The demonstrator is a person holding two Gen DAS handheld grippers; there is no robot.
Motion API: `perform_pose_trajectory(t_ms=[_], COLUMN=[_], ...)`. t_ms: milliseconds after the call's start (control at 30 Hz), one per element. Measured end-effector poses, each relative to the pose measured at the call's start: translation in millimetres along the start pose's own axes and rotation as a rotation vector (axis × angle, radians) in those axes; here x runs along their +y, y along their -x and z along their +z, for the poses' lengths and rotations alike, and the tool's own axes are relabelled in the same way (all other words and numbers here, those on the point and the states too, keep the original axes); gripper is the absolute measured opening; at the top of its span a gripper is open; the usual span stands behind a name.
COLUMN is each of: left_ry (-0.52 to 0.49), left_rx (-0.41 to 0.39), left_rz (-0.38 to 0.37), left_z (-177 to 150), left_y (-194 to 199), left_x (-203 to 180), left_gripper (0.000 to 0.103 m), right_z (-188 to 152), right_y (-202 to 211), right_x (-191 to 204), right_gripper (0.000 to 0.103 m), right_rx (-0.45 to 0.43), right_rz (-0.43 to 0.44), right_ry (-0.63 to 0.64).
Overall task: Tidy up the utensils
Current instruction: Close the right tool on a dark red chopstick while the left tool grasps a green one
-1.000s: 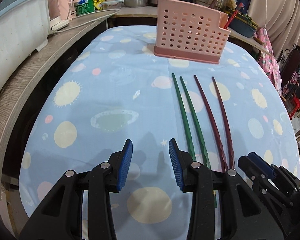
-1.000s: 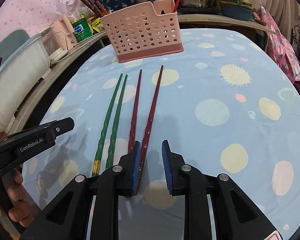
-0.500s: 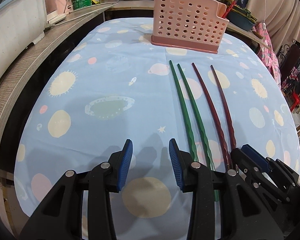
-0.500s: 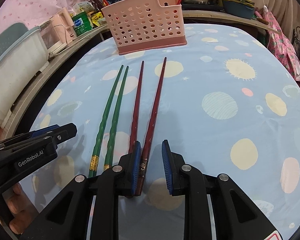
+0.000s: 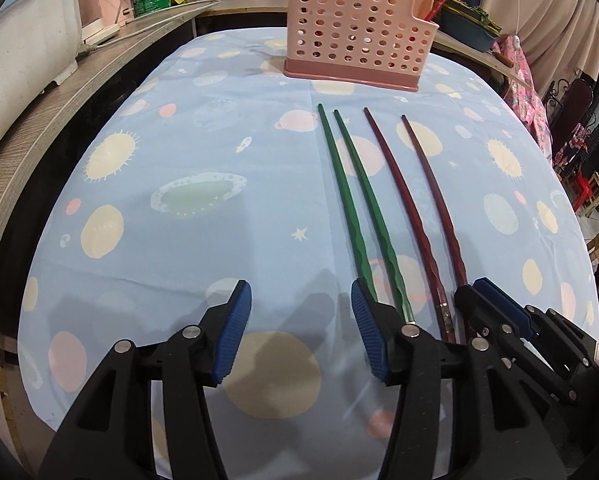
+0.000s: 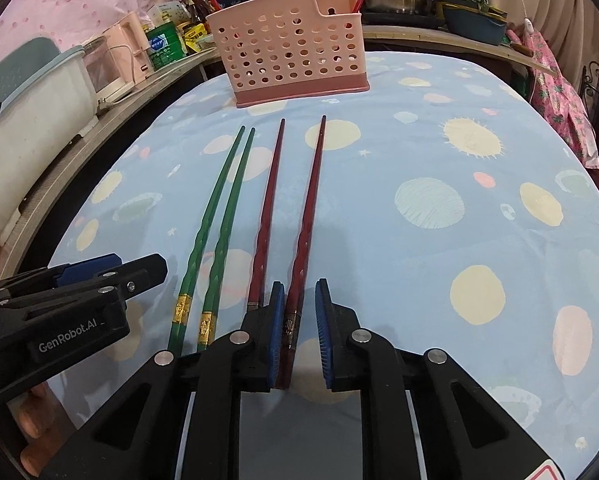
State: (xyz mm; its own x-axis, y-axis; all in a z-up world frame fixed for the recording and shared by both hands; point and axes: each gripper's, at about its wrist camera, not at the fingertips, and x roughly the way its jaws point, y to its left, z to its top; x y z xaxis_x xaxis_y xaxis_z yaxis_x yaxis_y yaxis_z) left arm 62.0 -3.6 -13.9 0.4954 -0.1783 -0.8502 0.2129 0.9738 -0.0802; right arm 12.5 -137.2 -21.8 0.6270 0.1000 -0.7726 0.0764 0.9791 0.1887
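While our right tongs are closing over the thick end of the outer red chopstick, the pinch is not finished: the left pad lies against the stick, but a sliver of cloth shows between the stick and the right pad. A second ago that gap was wider, so we judge the pickup has begun on this side.

Our left tongs are opening, wider than a moment ago, and nothing lies between their pads (only the patterned tablecloth under them). The green pair lies just right of their right finger, its thick ends beside that finger's base, so we read the widening as getting ready to take one green stick next.

The second red chopstick lies just left of our right tongs, its end tucked behind the left finger. All four sticks point away from both tools toward the pink perforated holder, which stands straight ahead, past their tips and apart from them. Nothing has been lifted yet; every stick rests flat on the cloth, so the sorting into the holder is all to come.
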Motion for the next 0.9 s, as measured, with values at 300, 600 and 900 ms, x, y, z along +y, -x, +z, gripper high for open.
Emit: perform_pose_trajectory(t_ms=[300, 600, 900], left_ry=[-0.031, -0.053, -0.067], left_rx=[0.006, 0.024, 0.017], left_rz=[-0.026, -0.029, -0.022], left_z=[-6, -13, -15], left_y=[0, -6, -6], left_x=[-12, -19, -22], left_gripper=[0.052, 0.052, 0.052], right_z=[-7, -9, -9], right_y=[7, 8, 8], right_x=[-8, -9, -9], right_gripper=[0.008, 0.009, 0.009], right_rx=[0.002, 0.003, 0.003], right_rz=[0.009, 0.013, 0.012], right_ry=[-0.016, -0.019, -0.018])
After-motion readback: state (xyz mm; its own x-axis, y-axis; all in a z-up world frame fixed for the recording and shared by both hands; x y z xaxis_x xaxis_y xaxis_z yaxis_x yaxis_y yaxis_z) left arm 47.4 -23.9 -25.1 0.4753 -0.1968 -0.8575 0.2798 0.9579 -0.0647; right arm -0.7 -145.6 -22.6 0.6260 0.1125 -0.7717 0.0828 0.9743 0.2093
